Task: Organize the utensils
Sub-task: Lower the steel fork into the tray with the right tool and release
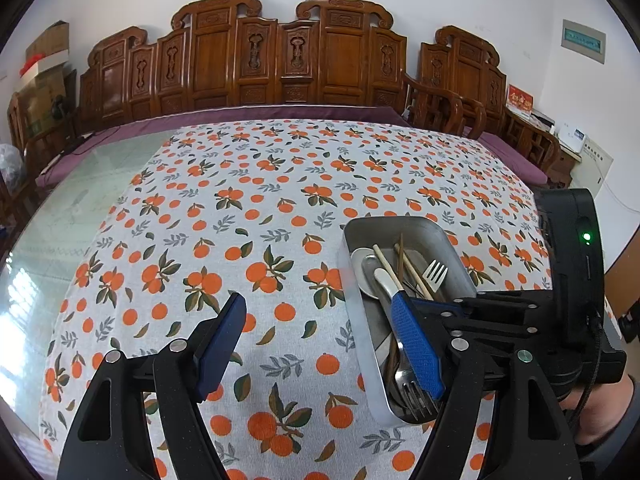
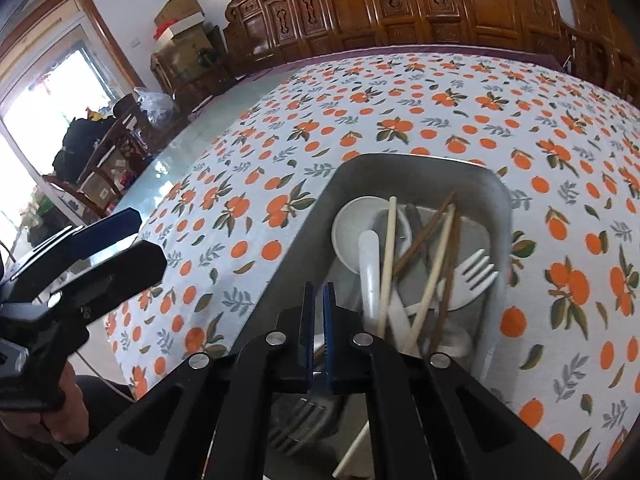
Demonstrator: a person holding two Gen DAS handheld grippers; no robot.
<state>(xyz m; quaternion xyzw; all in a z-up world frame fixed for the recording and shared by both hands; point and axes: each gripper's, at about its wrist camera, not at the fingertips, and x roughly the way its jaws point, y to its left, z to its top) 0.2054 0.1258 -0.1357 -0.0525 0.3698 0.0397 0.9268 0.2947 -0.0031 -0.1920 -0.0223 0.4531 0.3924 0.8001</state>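
Left tool [image 1: 320,344] pitched downward, blue pads spread wide, nothing between them. Right tool [image 2: 319,336] pitched downward, pads closed together. Left hand [image 2: 60,412] wrapped round left tool's grip at near left.

No legible text; red sign [image 1: 519,102] and wall plaque [image 1: 583,41] characters too small

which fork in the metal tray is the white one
The white plastic fork lying at the far right of the metal tray, tines pointing away; the steel forks sit at the near end.
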